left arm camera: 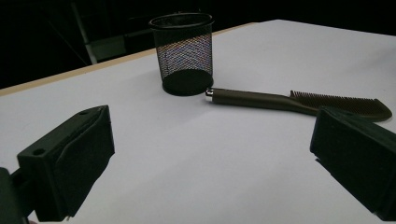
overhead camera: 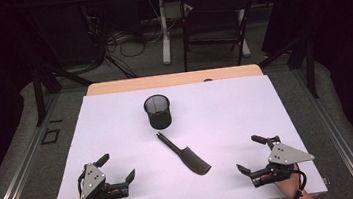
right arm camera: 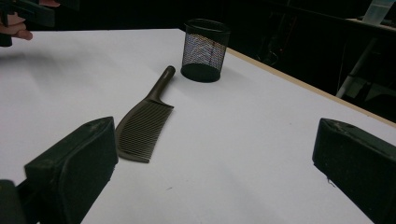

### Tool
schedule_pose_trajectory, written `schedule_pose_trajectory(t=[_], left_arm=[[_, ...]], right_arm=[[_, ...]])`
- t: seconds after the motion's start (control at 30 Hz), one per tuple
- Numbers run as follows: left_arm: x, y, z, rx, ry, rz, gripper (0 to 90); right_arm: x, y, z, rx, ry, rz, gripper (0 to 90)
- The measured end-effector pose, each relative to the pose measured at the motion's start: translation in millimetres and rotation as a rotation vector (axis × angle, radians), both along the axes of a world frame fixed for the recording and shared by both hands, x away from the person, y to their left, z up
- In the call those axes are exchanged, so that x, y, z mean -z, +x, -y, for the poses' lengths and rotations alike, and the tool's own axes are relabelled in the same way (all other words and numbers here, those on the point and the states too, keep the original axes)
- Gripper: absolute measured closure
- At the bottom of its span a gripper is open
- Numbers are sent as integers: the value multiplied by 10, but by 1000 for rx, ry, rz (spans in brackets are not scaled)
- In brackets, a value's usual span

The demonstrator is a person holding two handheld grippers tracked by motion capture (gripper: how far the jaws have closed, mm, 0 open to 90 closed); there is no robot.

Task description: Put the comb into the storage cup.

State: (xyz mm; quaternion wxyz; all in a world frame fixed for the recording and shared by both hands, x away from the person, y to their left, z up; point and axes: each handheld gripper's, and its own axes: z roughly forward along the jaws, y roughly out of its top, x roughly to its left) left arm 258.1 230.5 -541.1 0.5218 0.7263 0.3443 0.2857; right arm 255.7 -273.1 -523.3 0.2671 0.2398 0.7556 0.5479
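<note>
Left gripper (overhead camera: 119,169) and right gripper (overhead camera: 248,154) are held low at the near edge, jaws spread, empty; dark plastic comb (overhead camera: 186,156) lies between, beside black mesh cup (overhead camera: 158,111).

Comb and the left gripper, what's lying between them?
Nothing: bare white table between the comb and the open left gripper, seen in the high view.

A white-topped table (overhead camera: 118,131) bears a mesh cup (overhead camera: 158,111) (upright) and comb (overhead camera: 186,155).

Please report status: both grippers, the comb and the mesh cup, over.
Left gripper open, right gripper open, both low at the near table edge, holding nothing. Comb flat at centre, handle end toward mesh cup, cup upright. Nothing lies between grippers and comb.
</note>
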Motion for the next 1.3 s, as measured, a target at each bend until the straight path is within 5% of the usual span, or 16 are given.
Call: schedule_pose_trajectory(t=[1.3], left_arm=[[-18, 362, 417, 54, 63, -44, 1]], right_arm=[[30, 54, -35, -1, -31, -30, 1]])
